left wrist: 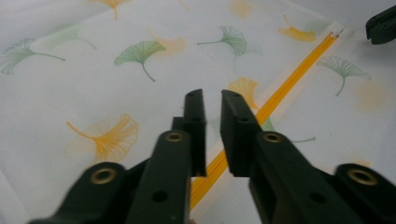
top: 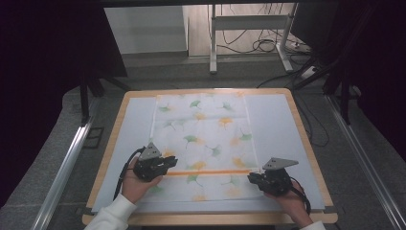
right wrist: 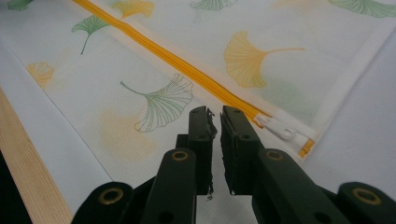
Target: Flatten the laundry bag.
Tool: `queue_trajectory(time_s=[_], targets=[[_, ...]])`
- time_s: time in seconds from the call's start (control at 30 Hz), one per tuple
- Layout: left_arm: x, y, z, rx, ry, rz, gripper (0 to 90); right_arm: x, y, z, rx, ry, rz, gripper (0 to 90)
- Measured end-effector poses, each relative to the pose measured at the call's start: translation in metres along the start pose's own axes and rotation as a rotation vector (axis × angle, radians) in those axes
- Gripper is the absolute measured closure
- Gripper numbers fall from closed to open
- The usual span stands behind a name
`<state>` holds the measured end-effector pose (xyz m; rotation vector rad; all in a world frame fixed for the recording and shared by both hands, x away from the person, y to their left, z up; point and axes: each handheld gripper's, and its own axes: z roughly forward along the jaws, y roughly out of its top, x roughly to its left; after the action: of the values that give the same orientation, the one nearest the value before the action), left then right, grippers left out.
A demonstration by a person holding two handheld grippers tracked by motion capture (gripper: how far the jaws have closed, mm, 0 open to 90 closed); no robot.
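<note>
High view: a white mesh bag [top: 203, 143] lies flat in the middle of the table [top: 297, 125], its long axis running away from the person.
Look of the bag: thin white fabric printed with green and orange ginkgo leaves, with a white hem at the edges.
Zipper: an orange zipper [top: 208, 172] crosses the bag from left to right, near the edge closest to the person.
Zipper pull: in the right gripper view a white pull [right wrist: 276, 128] sits at the zipper end, just beside the bag's hem; the zipper seems closed, but I cannot be sure.
Writing: no label or letters can be read on the bag.
Left gripper [left wrist: 212, 100]: it hovers over the zipper at the bag's left side; the jaws stand a narrow gap apart and hold nothing.
Right gripper [right wrist: 214, 116]: it is near the pull at the bag's right side; the jaws are almost together, a thin slit between them, with nothing in it.
</note>
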<state>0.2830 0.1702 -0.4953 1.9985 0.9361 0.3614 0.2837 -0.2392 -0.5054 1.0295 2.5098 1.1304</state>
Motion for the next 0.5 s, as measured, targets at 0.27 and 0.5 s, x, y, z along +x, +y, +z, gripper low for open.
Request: queue_trajectory(time_s=[0.27,0.5], targets=[[-0.016,0.005,-0.004,-0.029,0.033,0.025,51.7,0.0,-0.006,-0.01,-0.017,-0.004,0.01,83.5],[-0.019,0.011,-0.007,-0.035,0.008,0.035,46.1,0.004,-0.007,-0.01,0.012,-0.002,0.009,89.3]])
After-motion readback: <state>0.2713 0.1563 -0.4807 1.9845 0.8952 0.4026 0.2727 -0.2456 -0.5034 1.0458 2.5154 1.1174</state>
